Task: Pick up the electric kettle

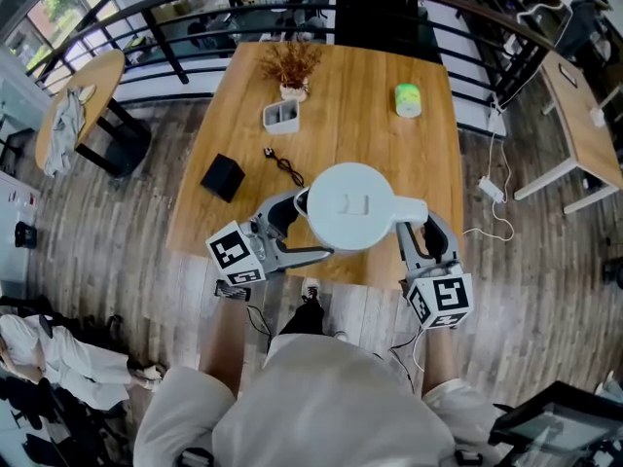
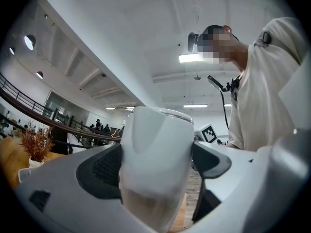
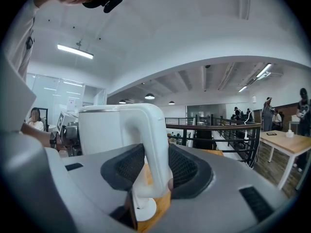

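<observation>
The white electric kettle [image 1: 350, 207] hangs over the near edge of the wooden table [image 1: 341, 134], lid up, held between both grippers. My left gripper [image 1: 297, 207] is shut on its spout side; in the left gripper view the kettle [image 2: 155, 154] fills the gap between the dark pads [image 2: 104, 171], and the left gripper [image 2: 155, 171] presses on both sides. My right gripper [image 1: 421, 224] is shut on the kettle's handle [image 3: 153, 144], which runs down between its ribbed pads [image 3: 187, 166]. The kettle body [image 3: 102, 130] shows behind the right gripper [image 3: 155, 166]. The kettle's underside is hidden.
On the table lie a black box [image 1: 223, 176], a black cable [image 1: 283, 165], a white holder [image 1: 280, 115], a dried plant in a pot [image 1: 290, 66] and a green-and-white roll [image 1: 408, 99]. A dark railing [image 1: 195, 27] runs behind. Other tables [image 1: 582, 115] stand at both sides.
</observation>
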Demonstrator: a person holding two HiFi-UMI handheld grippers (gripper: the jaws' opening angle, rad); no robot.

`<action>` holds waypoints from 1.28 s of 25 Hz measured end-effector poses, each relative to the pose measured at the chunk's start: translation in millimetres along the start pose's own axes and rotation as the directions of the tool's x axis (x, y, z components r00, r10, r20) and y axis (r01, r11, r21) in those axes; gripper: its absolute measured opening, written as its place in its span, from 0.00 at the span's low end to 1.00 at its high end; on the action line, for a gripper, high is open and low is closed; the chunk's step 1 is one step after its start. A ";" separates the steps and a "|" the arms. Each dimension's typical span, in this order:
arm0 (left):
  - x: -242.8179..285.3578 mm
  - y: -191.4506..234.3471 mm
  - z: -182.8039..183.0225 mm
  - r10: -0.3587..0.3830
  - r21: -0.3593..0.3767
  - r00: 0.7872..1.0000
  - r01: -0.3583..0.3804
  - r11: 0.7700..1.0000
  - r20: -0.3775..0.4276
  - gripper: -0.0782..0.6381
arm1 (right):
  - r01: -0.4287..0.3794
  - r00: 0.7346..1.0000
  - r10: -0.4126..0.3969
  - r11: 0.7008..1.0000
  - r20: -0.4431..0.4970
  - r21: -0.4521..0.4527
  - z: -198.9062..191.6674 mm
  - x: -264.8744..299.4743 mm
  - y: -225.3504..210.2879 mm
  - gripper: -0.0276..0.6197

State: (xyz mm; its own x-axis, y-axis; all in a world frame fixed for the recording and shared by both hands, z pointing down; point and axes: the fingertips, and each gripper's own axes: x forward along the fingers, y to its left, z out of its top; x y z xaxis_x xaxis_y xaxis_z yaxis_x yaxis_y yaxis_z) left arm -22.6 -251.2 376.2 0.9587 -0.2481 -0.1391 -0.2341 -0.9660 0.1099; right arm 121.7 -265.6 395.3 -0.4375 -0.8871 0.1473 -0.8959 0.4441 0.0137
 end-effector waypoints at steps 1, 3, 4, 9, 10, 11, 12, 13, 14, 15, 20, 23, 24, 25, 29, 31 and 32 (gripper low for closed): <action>-0.4 -2.7 2.6 0.002 0.000 1.000 -0.002 1.000 0.003 0.74 | 0.001 1.000 -0.001 1.000 0.003 0.000 2.3 -2.4 1.1 0.29; -1.1 -8.8 6.4 0.008 0.001 1.000 -0.008 1.000 0.002 0.74 | 0.003 1.000 -0.003 1.000 0.007 -0.003 5.8 -7.5 3.0 0.29; -1.0 -12.3 7.9 0.010 0.004 1.000 -0.010 1.000 -0.001 0.74 | 0.003 1.000 -0.003 1.000 0.009 -0.004 7.3 -10.3 3.7 0.29; 2.3 -26.8 19.4 0.013 0.023 1.000 -0.013 1.000 -0.004 0.74 | 0.004 1.000 -0.003 1.000 0.028 -0.018 20.3 -23.7 4.3 0.29; 2.1 -29.3 21.7 0.015 0.023 1.000 -0.015 1.000 -0.002 0.74 | 0.006 1.000 -0.005 1.000 0.031 -0.022 23.0 -26.1 5.0 0.29; 1.6 -31.6 23.7 0.017 0.024 1.000 -0.017 1.000 0.000 0.74 | 0.008 0.999 -0.007 1.000 0.033 -0.027 25.2 -27.9 6.1 0.29; 0.7 -33.5 25.4 0.018 0.026 1.000 -0.018 0.999 0.002 0.74 | 0.010 0.999 -0.009 0.999 0.034 -0.033 27.0 -29.2 7.4 0.29; -0.1 -34.9 27.0 0.020 0.028 1.000 -0.020 0.999 0.004 0.74 | 0.011 0.999 -0.010 0.999 0.034 -0.038 28.5 -30.1 8.6 0.29; -0.9 -36.2 28.6 0.022 0.030 1.000 -0.022 0.999 0.005 0.74 | 0.011 0.999 -0.010 0.999 0.034 -0.040 29.8 -30.8 9.7 0.29; -1.6 -37.4 30.4 0.024 0.030 1.000 -0.024 0.999 0.007 0.74 | 0.011 0.999 -0.009 0.999 0.035 -0.041 31.1 -31.5 10.8 0.29; -3.8 -46.3 42.6 0.032 0.015 0.999 -0.032 0.999 0.043 0.74 | 0.012 0.999 -0.011 0.999 0.037 -0.040 37.6 -40.8 15.9 0.28; -3.4 -52.6 50.0 0.033 0.016 0.998 -0.034 0.999 0.050 0.74 | 0.014 0.999 -0.013 0.999 0.039 -0.037 42.2 -47.6 17.5 0.27; -3.0 -55.1 51.9 0.032 0.020 0.998 -0.033 0.999 0.048 0.74 | 0.014 0.999 -0.013 0.999 0.041 -0.038 44.0 -50.1 17.8 0.27; -2.6 -57.8 53.3 0.030 0.023 0.998 -0.031 0.999 0.046 0.74 | 0.015 0.999 -0.013 0.999 0.044 -0.039 45.9 -52.9 18.3 0.27; -2.6 -66.6 56.1 0.029 0.029 0.999 -0.031 0.999 0.043 0.74 | 0.017 0.999 -0.014 0.999 0.046 -0.051 50.7 -61.3 20.4 0.27; -2.9 -68.8 56.1 0.029 0.028 0.999 -0.030 0.999 0.044 0.74 | 0.017 0.999 -0.015 0.998 0.045 -0.053 50.7 -63.5 21.1 0.27; -3.1 -69.7 55.9 0.028 0.027 0.999 -0.029 0.999 0.045 0.74 | 0.017 0.999 -0.015 0.998 0.045 -0.053 50.5 -64.5 21.6 0.27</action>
State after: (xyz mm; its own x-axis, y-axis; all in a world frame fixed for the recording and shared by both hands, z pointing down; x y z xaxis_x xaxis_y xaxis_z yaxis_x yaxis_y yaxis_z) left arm -18.2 -187.1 313.9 0.9435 -0.2782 -0.1800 -0.2664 -0.9599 0.0871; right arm 126.7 -205.2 336.2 -0.4273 -0.8983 0.1024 -0.8978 0.4349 0.0687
